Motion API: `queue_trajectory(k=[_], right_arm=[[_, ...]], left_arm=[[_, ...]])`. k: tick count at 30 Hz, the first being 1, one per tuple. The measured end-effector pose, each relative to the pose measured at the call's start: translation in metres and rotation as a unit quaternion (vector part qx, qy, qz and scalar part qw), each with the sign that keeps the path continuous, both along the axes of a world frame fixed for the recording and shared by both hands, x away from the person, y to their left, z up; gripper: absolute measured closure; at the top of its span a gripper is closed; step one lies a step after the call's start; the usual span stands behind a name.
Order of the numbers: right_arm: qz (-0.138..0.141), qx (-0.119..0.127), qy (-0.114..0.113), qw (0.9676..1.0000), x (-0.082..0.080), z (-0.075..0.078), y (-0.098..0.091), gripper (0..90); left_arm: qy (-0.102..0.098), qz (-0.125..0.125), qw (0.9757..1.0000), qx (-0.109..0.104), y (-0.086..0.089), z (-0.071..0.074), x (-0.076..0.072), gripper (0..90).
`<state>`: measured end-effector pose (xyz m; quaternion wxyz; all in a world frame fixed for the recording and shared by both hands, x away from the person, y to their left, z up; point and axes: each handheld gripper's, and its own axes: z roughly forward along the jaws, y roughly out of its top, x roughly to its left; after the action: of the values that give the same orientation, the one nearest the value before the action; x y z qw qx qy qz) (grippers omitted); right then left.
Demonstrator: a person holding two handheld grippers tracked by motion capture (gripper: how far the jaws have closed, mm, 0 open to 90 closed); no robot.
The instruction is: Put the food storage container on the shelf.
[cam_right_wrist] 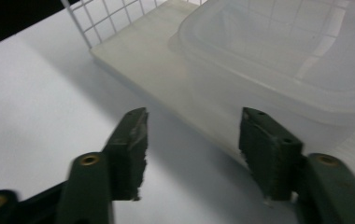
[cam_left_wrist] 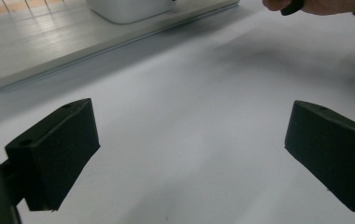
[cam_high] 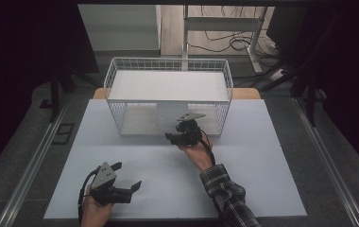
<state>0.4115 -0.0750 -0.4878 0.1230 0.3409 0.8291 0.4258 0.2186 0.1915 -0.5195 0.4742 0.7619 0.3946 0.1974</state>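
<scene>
White wire rack [cam_high: 168, 64] stands at the table's [cam_high: 262, 179] twelve o'clock, with a shelf on top and a tray below. Translucent plastic tub [cam_right_wrist: 278, 51] sits on that lower tray, at its front edge. Right gripper [cam_high: 176, 136] hangs just before the tub at six o'clock of the rack, jaws parted, gripping nothing. Left gripper [cam_high: 126, 176] rests near seven o'clock, jaws spread wide over bare table. No writing can be read anywhere.
</scene>
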Motion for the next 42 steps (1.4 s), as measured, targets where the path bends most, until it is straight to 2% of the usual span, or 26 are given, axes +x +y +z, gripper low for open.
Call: queue_trajectory(k=[6, 11, 16, 21, 25, 30, 34, 42], right_arm=[[0.011, 0.0, -0.008, 0.9999, -0.012, 0.005, -0.005, 25.0], [0.019, -0.003, -0.016, 0.9997, -0.02, 0.008, -0.008, 18.1], [0.023, 0.006, -0.011, 0.9997, -0.028, 0.009, -0.013, 13.6], [0.024, 0.006, -0.012, 0.9996, -0.035, 0.009, -0.019, 9.1], [0.024, 0.003, -0.016, 0.9996, -0.042, 0.008, -0.024, 6.7], [0.025, 0.01, -0.015, 0.9995, -0.051, 0.006, -0.031, 4.7], [0.029, -0.003, -0.013, 0.9995, -0.061, 0.003, -0.038, 3.5], [0.028, -0.026, -0.015, 0.9992, -0.096, -0.009, -0.066, 1.9]], left_arm=[[0.024, -0.004, 0.9997, -0.005, 0.0, -0.001, 0.002, 3.3], [0.024, -0.006, 0.9997, 0.0, -0.001, -0.003, 0.002, 3.3], [0.018, -0.014, 0.9997, 0.006, -0.003, -0.005, 0.002, 3.2], [0.017, -0.017, 0.9997, 0.0, -0.003, -0.005, 0.003, 3.1], [0.021, -0.018, 0.9996, -0.001, -0.004, -0.006, 0.003, 3.1], [0.02, -0.018, 0.9996, 0.009, -0.005, -0.007, 0.003, 3.0], [0.019, -0.018, 0.9996, 0.013, -0.004, -0.007, 0.003, 3.1], [0.022, -0.018, 0.9994, 0.018, -0.005, -0.008, 0.004, 2.7]])
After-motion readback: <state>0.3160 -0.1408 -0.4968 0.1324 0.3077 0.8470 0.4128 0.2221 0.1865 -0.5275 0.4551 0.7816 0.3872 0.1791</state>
